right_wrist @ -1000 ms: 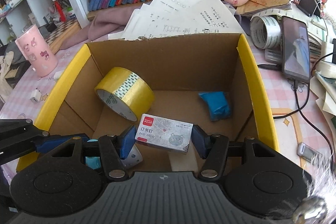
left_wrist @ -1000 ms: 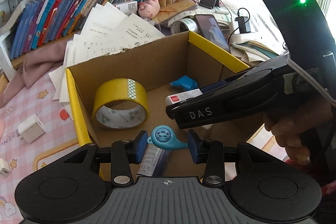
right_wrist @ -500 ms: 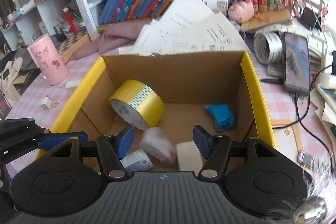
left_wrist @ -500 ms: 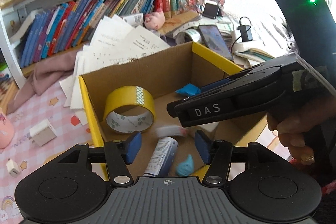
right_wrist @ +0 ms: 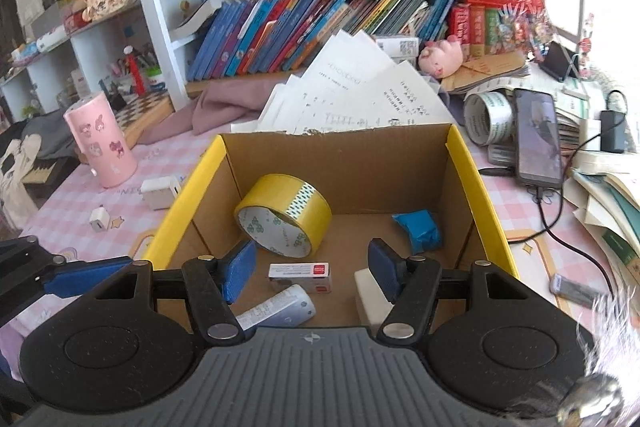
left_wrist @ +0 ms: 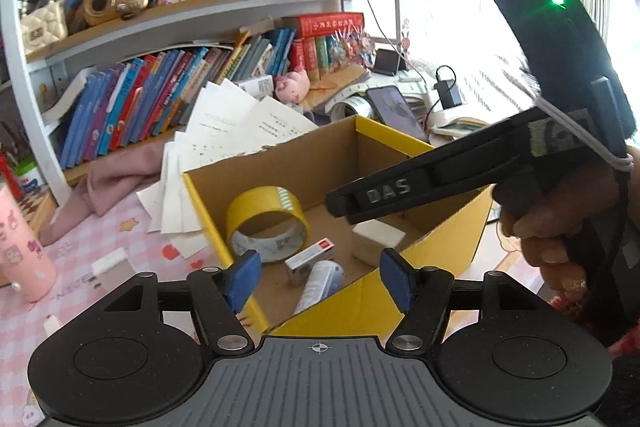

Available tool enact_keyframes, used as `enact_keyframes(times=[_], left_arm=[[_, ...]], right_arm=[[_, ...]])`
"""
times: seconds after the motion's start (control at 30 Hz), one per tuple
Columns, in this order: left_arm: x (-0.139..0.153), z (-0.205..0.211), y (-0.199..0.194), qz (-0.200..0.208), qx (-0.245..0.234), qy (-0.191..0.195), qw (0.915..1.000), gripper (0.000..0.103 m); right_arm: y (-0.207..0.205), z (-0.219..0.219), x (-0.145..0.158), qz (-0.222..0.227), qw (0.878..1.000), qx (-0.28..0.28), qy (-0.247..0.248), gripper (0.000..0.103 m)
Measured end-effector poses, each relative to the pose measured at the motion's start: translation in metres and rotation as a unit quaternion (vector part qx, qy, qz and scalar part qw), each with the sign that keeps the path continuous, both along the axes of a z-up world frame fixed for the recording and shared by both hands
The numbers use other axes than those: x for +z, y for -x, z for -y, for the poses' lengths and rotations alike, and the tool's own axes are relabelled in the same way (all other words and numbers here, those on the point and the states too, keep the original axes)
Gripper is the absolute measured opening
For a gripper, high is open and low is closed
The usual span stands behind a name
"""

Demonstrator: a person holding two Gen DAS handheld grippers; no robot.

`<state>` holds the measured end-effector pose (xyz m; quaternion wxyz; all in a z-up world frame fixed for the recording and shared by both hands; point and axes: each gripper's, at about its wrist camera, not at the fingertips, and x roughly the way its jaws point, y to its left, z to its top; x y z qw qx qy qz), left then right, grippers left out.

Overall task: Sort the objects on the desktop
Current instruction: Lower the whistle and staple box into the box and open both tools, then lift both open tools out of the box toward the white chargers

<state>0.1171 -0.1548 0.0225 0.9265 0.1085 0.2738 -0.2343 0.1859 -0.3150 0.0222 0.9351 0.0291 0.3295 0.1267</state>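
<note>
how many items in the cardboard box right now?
5 visible: yellow tape roll back left, blue packet back right, staple box centre, white tube front, white block front right. More may hide behind the gripper bodies.

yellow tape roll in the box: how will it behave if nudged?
The yellow tape roll leans tilted on its edge against the cardboard box wall, so a nudge would probably roll it or drop it flat. Likely stiff and fairly light, being hollow.
</note>
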Motion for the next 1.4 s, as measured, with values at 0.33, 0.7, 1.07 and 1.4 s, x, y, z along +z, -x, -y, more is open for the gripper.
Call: enact_keyframes(times=[0.33,0.7,1.07,1.4], left_arm=[[0.001,-0.049,0.031,0.006,-0.007,0.023,0.9997,0.072],[-0.006,-0.109,0.064,-0.019,0.004,0.039,0.9990,0.074],[-0.014,-0.144,0.089,-0.043,0.021,0.028,0.9984,0.077],[-0.020,-0.174,0.110,-0.059,0.069,0.014,0.9958,0.084]], right_arm=[[0.058,-0.028,0.007,0.015,0.998,-0.065,0.015,0.060],[0.120,-0.069,-0.005,-0.007,0.992,-0.122,0.035,0.062],[0.158,-0.102,-0.015,-0.030,0.990,-0.131,0.032,0.064],[0.166,-0.130,-0.026,-0.056,0.994,-0.093,0.023,0.066]])
